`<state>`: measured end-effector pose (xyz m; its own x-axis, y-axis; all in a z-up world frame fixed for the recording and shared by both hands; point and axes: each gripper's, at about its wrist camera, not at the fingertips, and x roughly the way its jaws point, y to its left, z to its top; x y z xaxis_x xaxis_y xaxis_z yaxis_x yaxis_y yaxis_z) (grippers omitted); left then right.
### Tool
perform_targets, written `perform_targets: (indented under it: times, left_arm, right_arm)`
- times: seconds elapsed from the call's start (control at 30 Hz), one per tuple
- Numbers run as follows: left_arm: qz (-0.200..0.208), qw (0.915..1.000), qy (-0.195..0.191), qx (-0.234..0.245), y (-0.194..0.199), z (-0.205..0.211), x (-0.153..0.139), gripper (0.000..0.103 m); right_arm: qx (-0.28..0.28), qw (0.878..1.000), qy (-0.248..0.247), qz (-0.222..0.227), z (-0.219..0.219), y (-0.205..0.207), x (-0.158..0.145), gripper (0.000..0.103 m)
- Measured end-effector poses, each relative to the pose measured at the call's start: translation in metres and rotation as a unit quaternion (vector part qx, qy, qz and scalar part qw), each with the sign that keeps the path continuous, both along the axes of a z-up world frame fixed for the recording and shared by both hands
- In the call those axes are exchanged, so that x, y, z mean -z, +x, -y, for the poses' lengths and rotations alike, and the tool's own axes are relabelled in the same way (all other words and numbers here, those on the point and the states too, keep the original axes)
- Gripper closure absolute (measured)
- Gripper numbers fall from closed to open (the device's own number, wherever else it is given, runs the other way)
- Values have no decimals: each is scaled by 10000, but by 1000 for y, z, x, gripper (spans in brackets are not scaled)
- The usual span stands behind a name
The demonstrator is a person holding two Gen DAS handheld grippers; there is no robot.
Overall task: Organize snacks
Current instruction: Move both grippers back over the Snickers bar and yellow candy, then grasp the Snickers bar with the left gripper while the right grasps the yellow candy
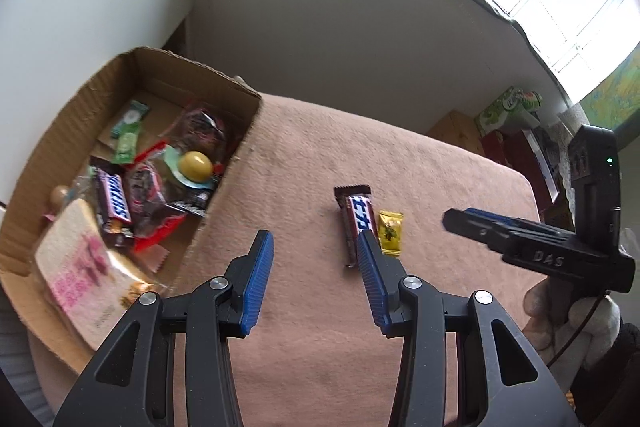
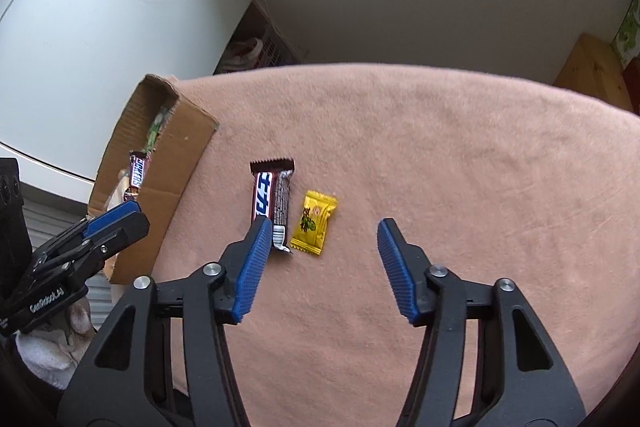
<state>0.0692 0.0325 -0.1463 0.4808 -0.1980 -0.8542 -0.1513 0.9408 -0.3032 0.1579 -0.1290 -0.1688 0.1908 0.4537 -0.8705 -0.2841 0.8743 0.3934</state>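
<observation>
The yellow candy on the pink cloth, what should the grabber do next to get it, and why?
Probably ease the right gripper down over the yellow candy packet. Its jaws are open and empty, hanging above the packet, which lies loose on the pink cloth beside the Snickers bar. The cardboard box already holds other snacks, so these two seem to be what's left.

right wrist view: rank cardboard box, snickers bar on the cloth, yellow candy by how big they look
1. cardboard box, largest though partly cut off by the left gripper
2. snickers bar
3. yellow candy, smallest

The last two lie side by side, so nearness doesn't skew them.
</observation>
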Motion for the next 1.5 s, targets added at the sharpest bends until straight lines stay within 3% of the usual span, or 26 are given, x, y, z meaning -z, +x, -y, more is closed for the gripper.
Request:
perform_targets:
  times: [0.13,0.43,0.53,0.87,0.97,1.17,1.5]
  left_arm:
    - [-105,9997,-123,182,9,11,11,61]
    - [-279,9986,-332,292,24,22,30,61]
    - [-310,9986,-315,277,27,19,33,61]
    - [-347,9987,-363,63,27,-4,39,62]
    - [-382,9984,-417,47,30,-8,41,62]
    - [-466,9974,-509,203,42,7,47,62]
    - [-654,9968,-201,422,65,34,56,61]
  right_arm:
    - [83,9997,113,-187,-4,3,13,56]
    - [44,9995,-23,-309,-25,11,30,62]
    - [11,9995,-189,-258,-34,11,33,67]
    - [-311,9951,-940,23,-59,2,41,69]
    - [-434,9910,-1256,174,-63,0,40,81]
    - [-342,9932,-1111,116,-53,-1,40,82]
    - [-298,9934,-1105,102,-56,-1,43,83]
